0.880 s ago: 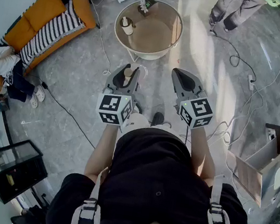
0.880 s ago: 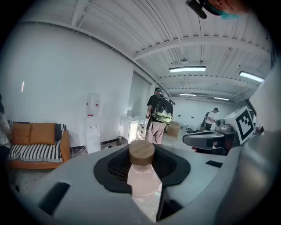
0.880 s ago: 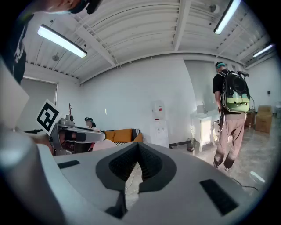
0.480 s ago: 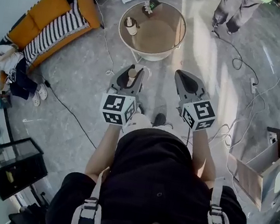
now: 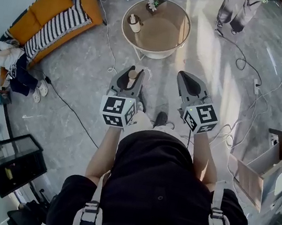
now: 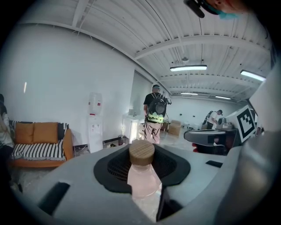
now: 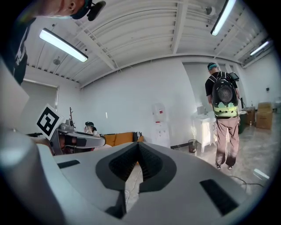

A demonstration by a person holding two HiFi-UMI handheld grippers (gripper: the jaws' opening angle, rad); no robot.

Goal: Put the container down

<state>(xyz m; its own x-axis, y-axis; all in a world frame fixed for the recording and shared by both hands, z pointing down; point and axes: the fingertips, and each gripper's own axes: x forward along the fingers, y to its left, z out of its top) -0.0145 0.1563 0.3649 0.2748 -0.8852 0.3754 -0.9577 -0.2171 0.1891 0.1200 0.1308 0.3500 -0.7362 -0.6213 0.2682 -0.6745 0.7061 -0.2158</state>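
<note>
A small pinkish see-through container (image 5: 132, 75) with a round wooden cap stands upright between the jaws of my left gripper (image 5: 131, 74), which is shut on it above the grey floor. In the left gripper view the container (image 6: 143, 178) fills the gap between the dark pads, and its cap (image 6: 141, 152) pokes up above them. To its right at the same height is my right gripper (image 5: 188, 83), jaws together and holding nothing. The right gripper view shows only a thin slit between the pads (image 7: 116, 165). The round wooden table (image 5: 182, 25) lies ahead of both grippers.
On the table stand a white cup-like thing (image 5: 133, 24) and a small dark box (image 5: 154, 3). An orange sofa (image 5: 50, 9) stands at the left, a person (image 5: 235, 10) stands beyond the table, and another person (image 5: 3, 61) sits at the left. Cables (image 5: 244, 62) cross the floor. A glass cabinet (image 5: 11, 163) is at lower left.
The table and sofa have slid slightly right and up in the head view. Both grippers keep almost the same place and the container stays held.
</note>
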